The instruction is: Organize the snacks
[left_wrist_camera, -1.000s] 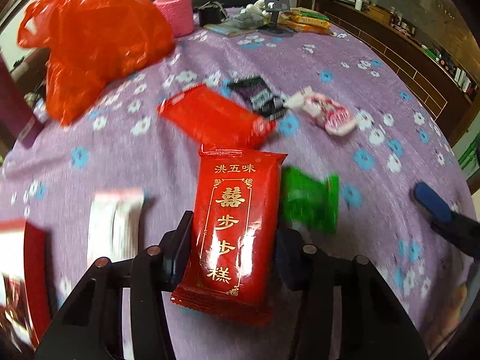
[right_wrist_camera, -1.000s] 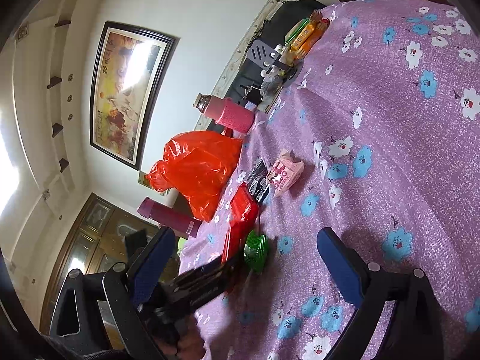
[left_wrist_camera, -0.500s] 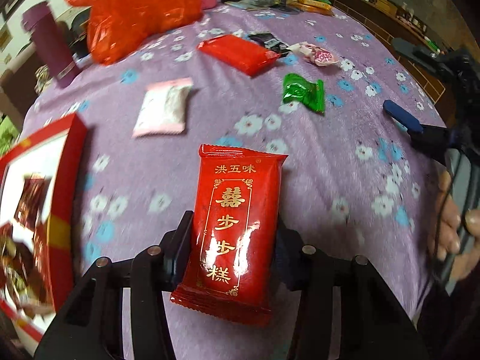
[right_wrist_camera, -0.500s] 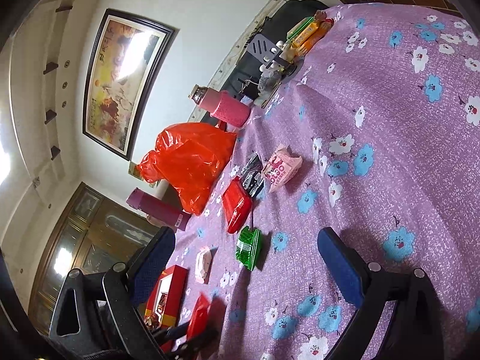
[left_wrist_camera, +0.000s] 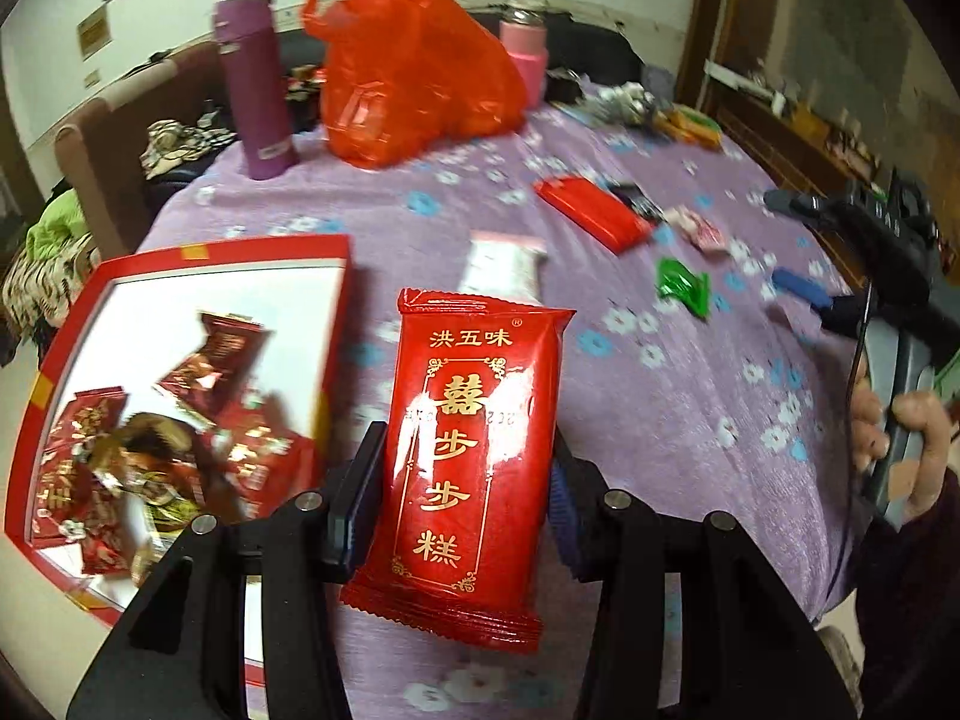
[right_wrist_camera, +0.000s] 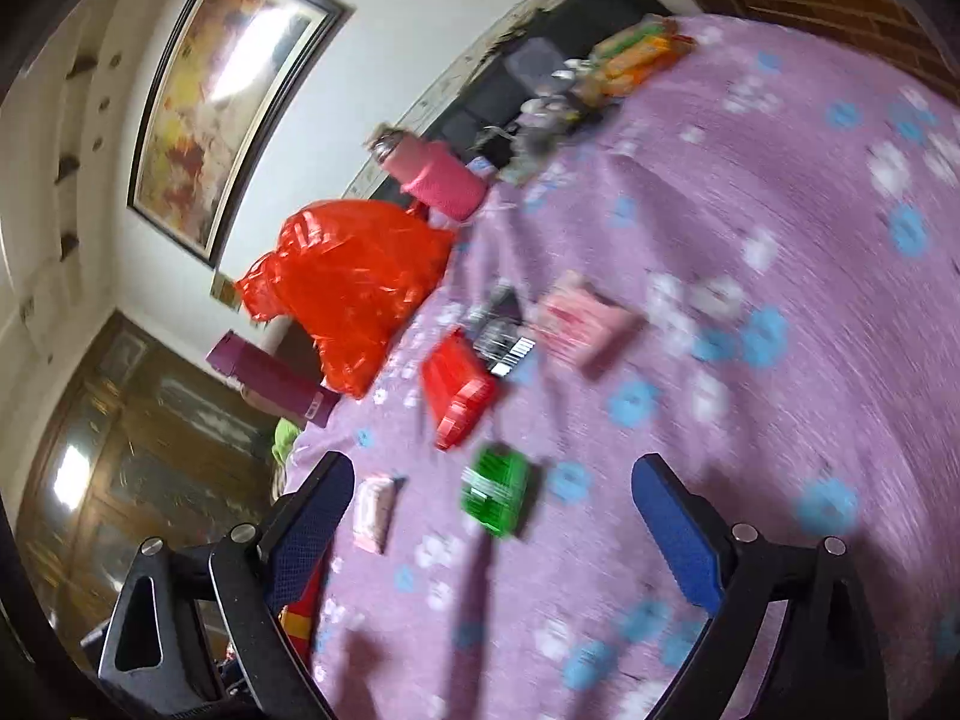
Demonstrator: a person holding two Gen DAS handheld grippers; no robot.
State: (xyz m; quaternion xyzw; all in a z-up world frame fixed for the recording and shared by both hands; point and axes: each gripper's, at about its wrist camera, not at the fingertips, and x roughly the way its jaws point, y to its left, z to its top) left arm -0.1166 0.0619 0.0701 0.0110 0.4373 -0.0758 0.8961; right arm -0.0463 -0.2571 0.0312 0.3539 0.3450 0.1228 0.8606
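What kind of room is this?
Probably a home living or dining room: a table under a purple flowered cloth, a framed painting on the wall, and a sofa behind the table.

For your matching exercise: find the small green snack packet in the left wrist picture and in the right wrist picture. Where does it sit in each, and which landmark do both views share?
Left wrist: the green packet lies right of centre, on the purple cloth.
Right wrist: the green packet lies low at centre, between the open blue fingers.
Shared landmark: the orange plastic bag.
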